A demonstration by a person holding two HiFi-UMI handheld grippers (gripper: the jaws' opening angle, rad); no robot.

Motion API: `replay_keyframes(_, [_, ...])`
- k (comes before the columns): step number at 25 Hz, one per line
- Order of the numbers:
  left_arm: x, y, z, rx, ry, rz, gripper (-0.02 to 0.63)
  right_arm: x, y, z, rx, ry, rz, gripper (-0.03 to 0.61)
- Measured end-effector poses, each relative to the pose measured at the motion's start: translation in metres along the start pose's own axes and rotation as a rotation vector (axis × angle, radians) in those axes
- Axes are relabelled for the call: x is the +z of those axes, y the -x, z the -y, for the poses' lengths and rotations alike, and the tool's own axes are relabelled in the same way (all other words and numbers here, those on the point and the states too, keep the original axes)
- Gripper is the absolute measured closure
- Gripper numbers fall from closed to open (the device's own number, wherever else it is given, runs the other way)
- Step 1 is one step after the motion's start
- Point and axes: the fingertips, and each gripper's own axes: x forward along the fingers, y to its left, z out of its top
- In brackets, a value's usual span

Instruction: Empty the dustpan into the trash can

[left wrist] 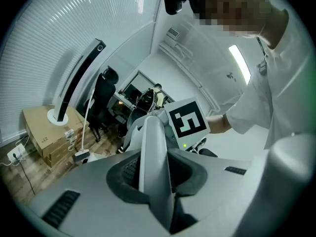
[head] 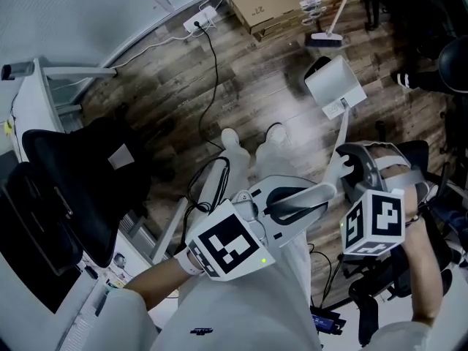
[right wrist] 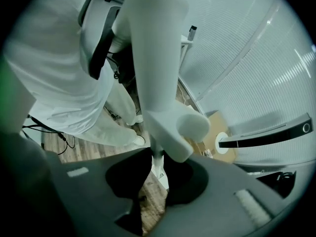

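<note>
Nearest, at 6 o'clock in the head view: white trousers [head: 241, 306], and just above them the left tongs [head: 316, 197], pointing toward 3 o'clock and clamped on the top end of the dustpan handle [head: 341, 134]. At 4 o'clock, the right tongs [right wrist: 156, 177], aimed steeply down and likewise closed around that white shaft, lower along it. At 1 o'clock, the dustpan [head: 335, 84] itself, well apart from both tongs at the far end of the shaft, seemingly held clear of the floor, though hard to confirm. Judged step: carrying the pan toward the bin, tipping not yet begun. No trash can made out with certainty; a dark rounded shape just behind the pan, perhaps the bin, impossible to tell. Next move, as a judgement: finding the bin's mouth, bringing the pan over it without spilling, then tipping with both hands working together, grip kept firm to stop the shaft twisting. Underfoot, dark wood-plank floor [head: 248, 86]. At 12 o'clock, a broom [head: 324, 39] just beside a cardboard box [head: 281, 2]; at 11 o'clock, a power strip [head: 199, 23] with a black cable; at 9 o'clock, a black office chair [head: 80, 181]
</note>
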Motion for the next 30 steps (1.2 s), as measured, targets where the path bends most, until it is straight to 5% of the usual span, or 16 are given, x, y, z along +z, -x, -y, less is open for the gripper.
replay_keyframes(10, [0.028,0.044,0.051,-0.026,-0.033,0.012,0.543,0.046,0.049,-0.015,-0.038,-0.026,0.046,0.492])
replay_keyframes(17, [0.036,0.063,0.073,-0.057,0.028,0.039,0.552,0.076,0.061,-0.022,-0.058,-0.030,0.092,0.492])
replay_keyframes(30, [-0.006,0.086,0.024,0.080,0.038,-0.088,0.552,0.121,-0.003,-0.026,-0.044,-0.081,0.261,0.492])
